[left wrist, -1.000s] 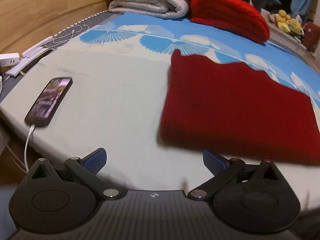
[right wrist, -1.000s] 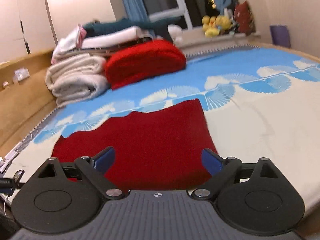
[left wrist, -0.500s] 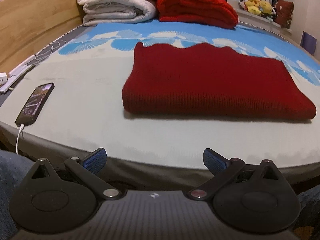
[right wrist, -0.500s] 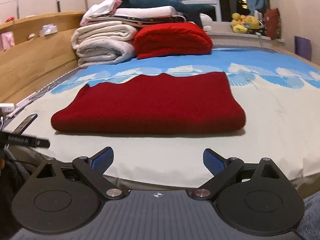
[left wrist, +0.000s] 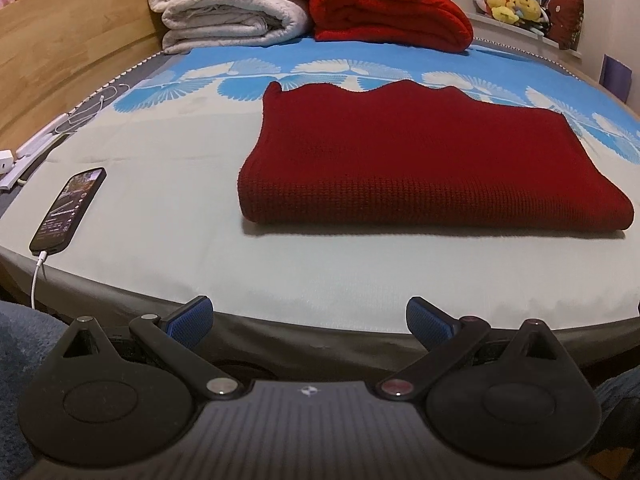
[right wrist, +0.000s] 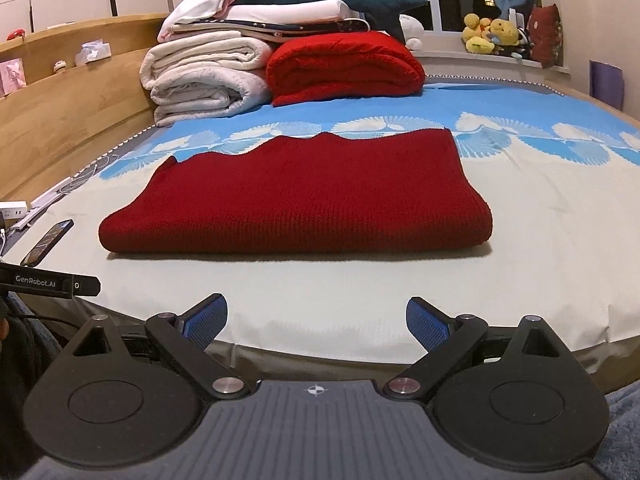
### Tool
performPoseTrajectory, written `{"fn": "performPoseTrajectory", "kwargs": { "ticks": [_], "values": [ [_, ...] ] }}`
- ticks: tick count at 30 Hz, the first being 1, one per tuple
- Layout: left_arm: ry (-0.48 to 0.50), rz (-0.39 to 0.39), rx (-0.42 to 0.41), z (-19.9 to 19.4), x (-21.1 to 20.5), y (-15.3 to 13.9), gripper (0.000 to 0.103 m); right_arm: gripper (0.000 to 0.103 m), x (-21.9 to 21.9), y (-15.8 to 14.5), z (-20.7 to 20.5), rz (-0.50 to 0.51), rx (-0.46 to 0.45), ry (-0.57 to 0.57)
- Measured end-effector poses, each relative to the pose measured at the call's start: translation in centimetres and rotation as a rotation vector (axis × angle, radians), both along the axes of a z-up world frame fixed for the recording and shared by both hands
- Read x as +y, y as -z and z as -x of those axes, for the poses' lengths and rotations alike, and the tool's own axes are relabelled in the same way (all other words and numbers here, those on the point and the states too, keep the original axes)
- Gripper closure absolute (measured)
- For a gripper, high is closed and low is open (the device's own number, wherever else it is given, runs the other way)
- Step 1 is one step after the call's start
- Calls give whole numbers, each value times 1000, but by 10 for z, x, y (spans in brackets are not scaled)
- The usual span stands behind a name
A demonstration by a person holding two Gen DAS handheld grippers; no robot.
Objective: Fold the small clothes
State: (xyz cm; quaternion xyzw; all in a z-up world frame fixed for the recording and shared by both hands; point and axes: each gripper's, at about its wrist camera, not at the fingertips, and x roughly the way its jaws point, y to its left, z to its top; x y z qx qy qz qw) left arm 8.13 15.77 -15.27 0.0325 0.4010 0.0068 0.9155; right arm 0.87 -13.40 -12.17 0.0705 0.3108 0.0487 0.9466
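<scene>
A dark red knitted garment (left wrist: 416, 160) lies folded into a flat rectangle on the bed, its thick folded edge toward me; the right wrist view shows the garment (right wrist: 308, 196) too. My left gripper (left wrist: 308, 320) is open and empty, held low at the bed's near edge, well short of the garment. My right gripper (right wrist: 316, 320) is open and empty as well, at the same near edge. Part of the left gripper's body (right wrist: 48, 282) shows at the left of the right wrist view.
A phone (left wrist: 68, 210) on a white cable lies left of the garment. Folded white blankets (left wrist: 232, 8) and a bright red blanket (left wrist: 388, 12) are stacked at the headboard end. A power strip (left wrist: 24, 156) sits at the left edge. Soft toys (right wrist: 496, 36) line the windowsill.
Both grippers have pulled back and dropped from over the garment to the bed's near edge. The garment stays folded and still. Both stay open.
</scene>
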Motion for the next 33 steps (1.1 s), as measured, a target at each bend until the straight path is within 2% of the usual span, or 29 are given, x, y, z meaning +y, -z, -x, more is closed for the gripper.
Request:
{"fn": "performPoseTrajectory", "kwargs": {
  "ticks": [28, 31, 33],
  "values": [
    [-4, 28, 12, -6, -2, 2, 0, 7, 4, 3, -8, -7, 38, -12],
    [-15, 41, 14, -9, 0, 0, 0, 7, -2, 2, -11, -45, 47, 4],
    [-25, 46, 14, -15, 2, -3, 0, 7, -10, 1, -16, -118, 58, 33]
  ]
}}
